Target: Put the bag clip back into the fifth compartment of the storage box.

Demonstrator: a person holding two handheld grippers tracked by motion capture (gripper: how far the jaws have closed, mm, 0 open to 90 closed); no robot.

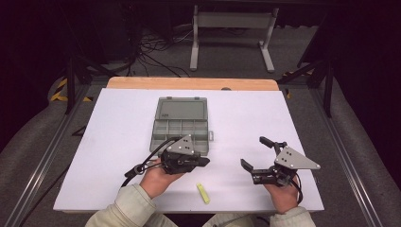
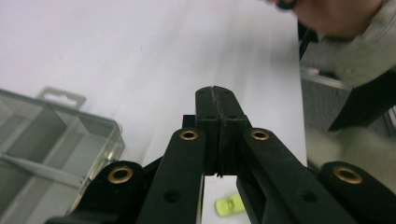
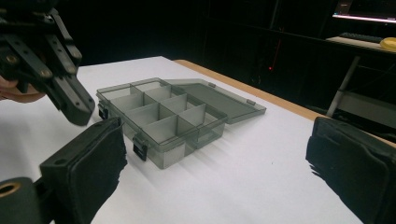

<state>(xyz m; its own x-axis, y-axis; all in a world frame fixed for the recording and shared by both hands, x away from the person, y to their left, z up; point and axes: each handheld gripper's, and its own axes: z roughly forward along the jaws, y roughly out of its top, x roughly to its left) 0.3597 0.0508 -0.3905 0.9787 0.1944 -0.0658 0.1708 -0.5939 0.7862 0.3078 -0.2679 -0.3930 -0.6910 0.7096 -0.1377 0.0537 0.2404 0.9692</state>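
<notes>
Left gripper (image 1: pixel 204 161), jaws pressed together and empty, just beside open organizer box (image 1: pixel 181 124).

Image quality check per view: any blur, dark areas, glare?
High view: white table evenly lit, surroundings dark. Left gripper view: shut black left gripper sharp, small yellow-green piece blurred. Right gripper view: translucent grey compartment box sharp, open right gripper's near pads soft.

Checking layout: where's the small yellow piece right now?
High view: the small yellow piece lies on the white table near its front edge, between both hands, nearer the left gripper.
</notes>
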